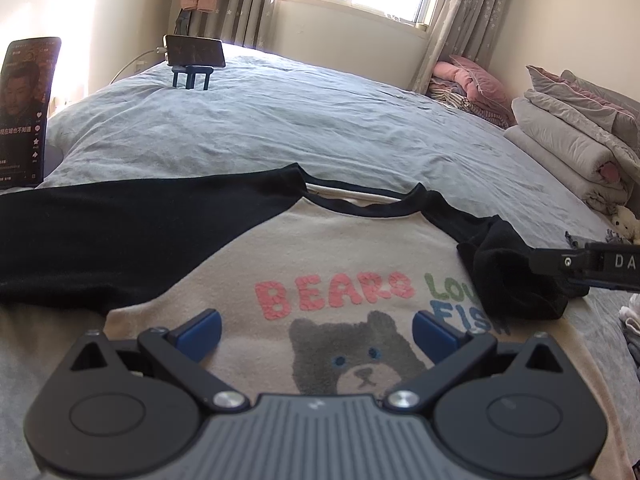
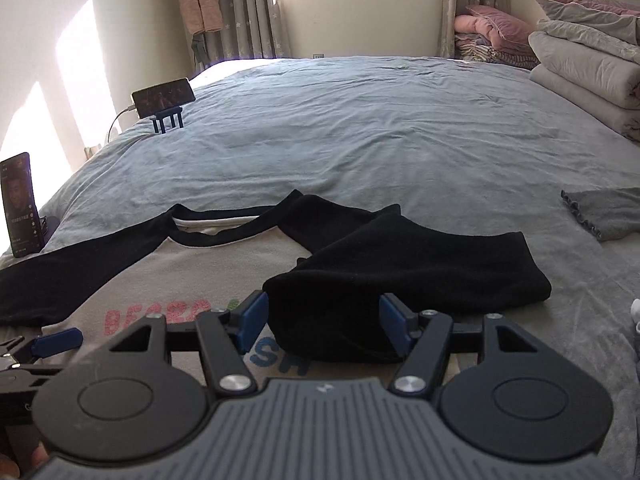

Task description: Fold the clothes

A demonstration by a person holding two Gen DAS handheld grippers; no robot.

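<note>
While the left tongs [image 1: 316,334] gape, the black sleeve [image 2: 400,264] lies between the right tongs [image 2: 322,326]

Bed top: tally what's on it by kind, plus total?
Phones: 2, one upright at the edge, one on a blue stand
Sweatshirts: 1, bear print with black sleeves
Grey frilled garments: 1
Folded bedding stacks: 1
Pink pillow piles: 1
Total: 6
</note>
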